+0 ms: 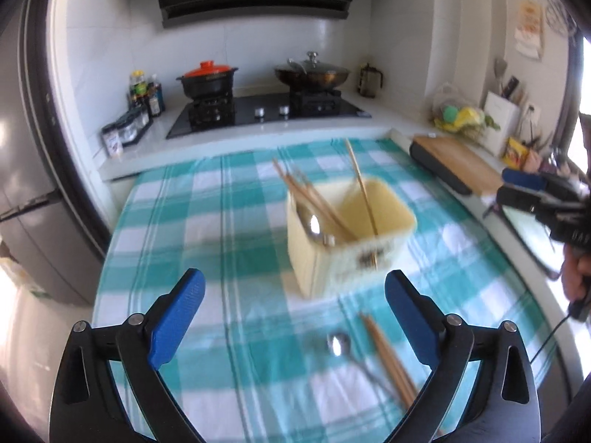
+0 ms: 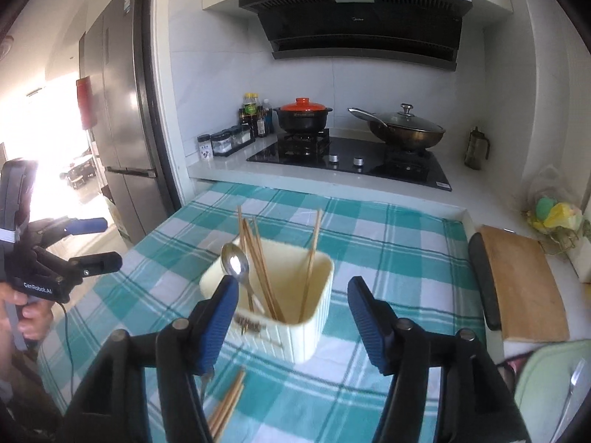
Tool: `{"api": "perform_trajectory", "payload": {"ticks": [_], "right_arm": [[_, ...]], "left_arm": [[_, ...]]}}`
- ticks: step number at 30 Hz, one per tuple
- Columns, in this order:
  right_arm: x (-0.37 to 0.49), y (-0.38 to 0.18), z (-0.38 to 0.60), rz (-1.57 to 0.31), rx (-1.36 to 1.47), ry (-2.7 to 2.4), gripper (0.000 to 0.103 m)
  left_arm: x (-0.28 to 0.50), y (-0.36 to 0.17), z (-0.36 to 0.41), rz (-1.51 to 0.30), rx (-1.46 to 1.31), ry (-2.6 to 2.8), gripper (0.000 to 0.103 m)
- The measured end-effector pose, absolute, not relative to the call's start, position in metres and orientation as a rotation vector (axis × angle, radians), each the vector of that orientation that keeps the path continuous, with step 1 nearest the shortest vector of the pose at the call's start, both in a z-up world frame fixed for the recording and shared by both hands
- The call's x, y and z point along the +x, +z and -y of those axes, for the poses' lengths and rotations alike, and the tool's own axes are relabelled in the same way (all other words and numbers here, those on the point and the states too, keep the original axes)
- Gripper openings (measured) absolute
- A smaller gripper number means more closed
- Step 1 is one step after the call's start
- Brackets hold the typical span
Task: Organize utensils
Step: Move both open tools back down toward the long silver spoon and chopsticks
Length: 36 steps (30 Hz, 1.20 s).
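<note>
A cream ribbed utensil holder [image 1: 354, 254] [image 2: 295, 325] stands on the teal checked cloth [image 1: 221, 221]. It holds several wooden chopsticks [image 1: 314, 195] [image 2: 258, 258] and a metal spoon [image 1: 314, 223] [image 2: 234, 262], all leaning out. More chopsticks [image 1: 388, 358] [image 2: 229, 402] and a second spoon [image 1: 340, 343] lie on the cloth in front of the holder. My left gripper [image 1: 295, 284] [image 2: 107, 242] is open and holds nothing, just short of the holder. My right gripper [image 2: 293, 288] [image 1: 513, 188] is open too, with the holder beyond its blue fingers.
A wooden cutting board [image 2: 524, 288] with a black edge lies right of the cloth. Behind it is the hob [image 2: 351, 158] with a red-lidded pot [image 2: 303, 114] and a wok [image 2: 406, 129]. A fridge [image 2: 122, 110] stands left. A metal utensil [image 2: 572, 387] rests on a pale green mat at bottom right.
</note>
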State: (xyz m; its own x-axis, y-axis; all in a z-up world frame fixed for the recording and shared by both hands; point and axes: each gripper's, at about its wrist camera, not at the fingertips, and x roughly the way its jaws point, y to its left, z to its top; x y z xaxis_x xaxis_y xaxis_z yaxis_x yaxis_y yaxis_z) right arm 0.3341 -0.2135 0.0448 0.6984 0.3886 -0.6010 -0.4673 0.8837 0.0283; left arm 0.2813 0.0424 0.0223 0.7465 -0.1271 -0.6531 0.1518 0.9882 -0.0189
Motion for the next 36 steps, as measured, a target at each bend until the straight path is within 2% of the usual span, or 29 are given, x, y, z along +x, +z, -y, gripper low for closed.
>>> {"api": "perform_trajectory", "payload": {"ticks": [8,15,23,36], "right_arm": [[0.219,-0.043,0.252,-0.719,-0.130,0.304,0.063],[0.171,-0.114,0.263,-0.801,-0.076,0.209,0.063],[0.161,-0.124,0.271,-0.796,-0.035,0.198,0.063],[0.161,-0.131,0.253,-0.821,-0.067,0.234,0.063]], "left_arm": [[0.187,-0.070,-0.025,-0.789,-0.077,-0.066,0.098],[0.174,-0.105,-0.013,-0.824,-0.115,-0.037,0.098],[0.197,-0.126,0.002,-0.870,-0.171,-0.042,0.098],[0.247,-0.154,0.040,-0.892,-0.011,0.041,0.098]]}}
